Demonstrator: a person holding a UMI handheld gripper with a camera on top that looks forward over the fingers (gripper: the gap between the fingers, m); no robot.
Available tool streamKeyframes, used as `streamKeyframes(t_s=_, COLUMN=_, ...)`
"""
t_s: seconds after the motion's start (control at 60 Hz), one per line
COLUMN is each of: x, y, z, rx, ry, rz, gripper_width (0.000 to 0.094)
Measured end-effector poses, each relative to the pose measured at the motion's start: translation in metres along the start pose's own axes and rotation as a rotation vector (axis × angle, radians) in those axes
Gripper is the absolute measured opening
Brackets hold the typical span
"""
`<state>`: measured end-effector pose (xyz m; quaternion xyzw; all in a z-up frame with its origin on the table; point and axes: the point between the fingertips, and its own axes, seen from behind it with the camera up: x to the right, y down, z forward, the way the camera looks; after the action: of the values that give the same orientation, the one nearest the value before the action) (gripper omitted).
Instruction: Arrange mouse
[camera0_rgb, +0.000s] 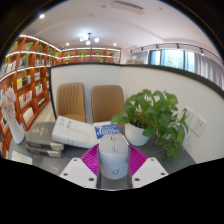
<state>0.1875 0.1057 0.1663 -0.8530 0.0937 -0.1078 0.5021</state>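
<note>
A white computer mouse with a small light-blue mark near its rear stands upright between my gripper's two fingers. The magenta pads press against both of its sides, so the gripper is shut on the mouse and holds it above the grey table. The mouse hides the surface directly ahead of the fingers.
A white box with blue lettering lies beyond the mouse. A potted green plant stands to its right. Dark books are stacked at the left. Two tan chairs and bookshelves lie further back.
</note>
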Motion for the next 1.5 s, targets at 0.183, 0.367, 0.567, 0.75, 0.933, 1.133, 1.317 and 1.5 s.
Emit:
streamKeyframes(t_s=0.183, x=-0.109, y=-0.122, z=-0.098, rx=0.202, ry=-0.025, rz=0.003, gripper_width=0.0348)
streamKeyframes(t_s=0.367, x=-0.255, y=-0.152, z=-0.148, rx=0.254, ry=-0.161, rz=-0.027, gripper_width=0.0349)
streamKeyframes(t_s=0.567, x=-0.398, y=-0.049, z=-0.128, rx=0.101, ry=-0.296, rz=-0.060, gripper_width=0.0347)
streamKeyframes(t_s=0.75, x=-0.468, y=0.090, z=-0.093, rx=-0.127, ry=-0.329, rz=-0.094, gripper_width=0.0347)
streamKeyframes(t_s=0.933, x=-0.494, y=0.175, z=-0.072, rx=-0.248, ry=-0.346, rz=-0.171, gripper_width=0.0361)
streamKeyframes(t_s=1.133, x=-0.498, y=0.193, z=-0.074, rx=-0.217, ry=-0.315, rz=-0.148, gripper_width=0.0436)
streamKeyframes(t_s=1.317, x=-0.493, y=0.192, z=-0.077, rx=-0.277, ry=-0.303, rz=-0.111, gripper_width=0.0707)
streamKeyframes(t_s=1.5, x=-0.464, y=0.116, z=-0.114, rx=-0.179, ry=-0.282, rz=-0.093, gripper_width=0.0870)
